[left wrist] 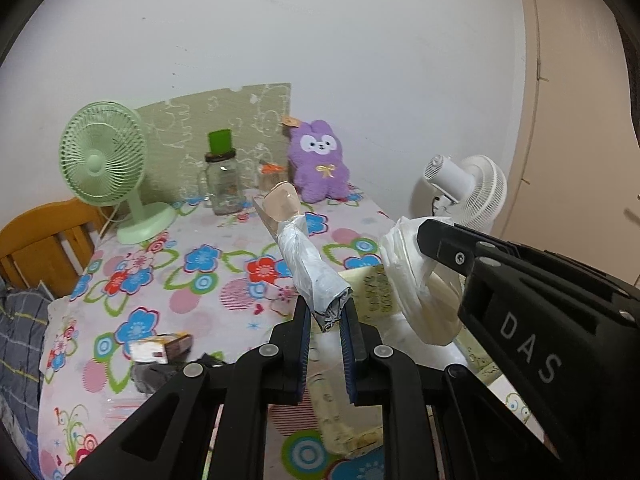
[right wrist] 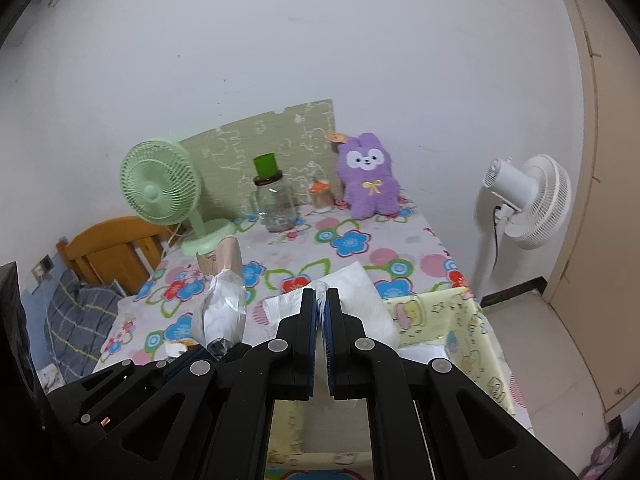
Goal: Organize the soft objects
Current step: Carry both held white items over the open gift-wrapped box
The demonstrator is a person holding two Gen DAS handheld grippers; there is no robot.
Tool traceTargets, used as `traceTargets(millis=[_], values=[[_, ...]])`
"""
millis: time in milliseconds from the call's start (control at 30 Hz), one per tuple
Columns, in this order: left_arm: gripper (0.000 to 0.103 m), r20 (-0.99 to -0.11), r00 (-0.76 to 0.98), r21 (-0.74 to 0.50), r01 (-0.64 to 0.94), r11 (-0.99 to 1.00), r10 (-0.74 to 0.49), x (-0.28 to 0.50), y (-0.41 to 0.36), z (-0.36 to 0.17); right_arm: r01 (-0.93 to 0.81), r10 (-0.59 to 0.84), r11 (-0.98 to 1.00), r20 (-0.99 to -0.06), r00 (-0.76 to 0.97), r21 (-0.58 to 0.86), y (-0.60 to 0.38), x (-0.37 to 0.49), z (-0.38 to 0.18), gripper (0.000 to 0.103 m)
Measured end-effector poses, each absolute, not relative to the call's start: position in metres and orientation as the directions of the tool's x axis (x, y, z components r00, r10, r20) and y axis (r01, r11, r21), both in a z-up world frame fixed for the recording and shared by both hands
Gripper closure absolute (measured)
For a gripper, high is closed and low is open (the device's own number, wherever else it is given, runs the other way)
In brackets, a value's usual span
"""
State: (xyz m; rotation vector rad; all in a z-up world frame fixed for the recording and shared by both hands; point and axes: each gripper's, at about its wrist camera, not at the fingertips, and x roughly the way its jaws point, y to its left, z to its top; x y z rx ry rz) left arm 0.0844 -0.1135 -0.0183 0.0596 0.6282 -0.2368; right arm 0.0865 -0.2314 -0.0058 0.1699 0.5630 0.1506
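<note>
Standing on the flowered table (right wrist: 416, 240) are two fans, one green (left wrist: 100, 156) and one white (right wrist: 532, 200), and one purple plush rabbit (right wrist: 370, 176). Above it, the left gripper (left wrist: 326, 316) is clamping a rolled packet (left wrist: 308, 268), and the right gripper (right wrist: 319, 300) is closing on a white bag (right wrist: 360, 292).

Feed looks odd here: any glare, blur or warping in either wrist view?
Left wrist view: fisheye bends the beige door frame; dark corner vignette; flat indoor light; the silvery plastic packet looks sharp. Right wrist view: same warping, the white pedestal fan leans; no strong glare.
</note>
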Motion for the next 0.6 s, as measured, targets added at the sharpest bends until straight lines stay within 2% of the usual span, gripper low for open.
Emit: traceTargets(millis=[233, 600], values=[[0.091, -0.627, 0.741, -0.040, 0.278, 0.960, -0.241, 0.096, -0.133, -0.035, -0.041, 0.139, 0.982, -0.550, 0.823, 0.186, -0.252, 0.097, -0.019, 0.096], [0.091, -0.693, 0.683, -0.025, 0.297, 0.955, -0.231, 0.109, -0.153, -0.065, 0.003, 0.106, 0.985, -0.621, 0.777, 0.172, -0.269, 0.119, -0.054, 0.096]])
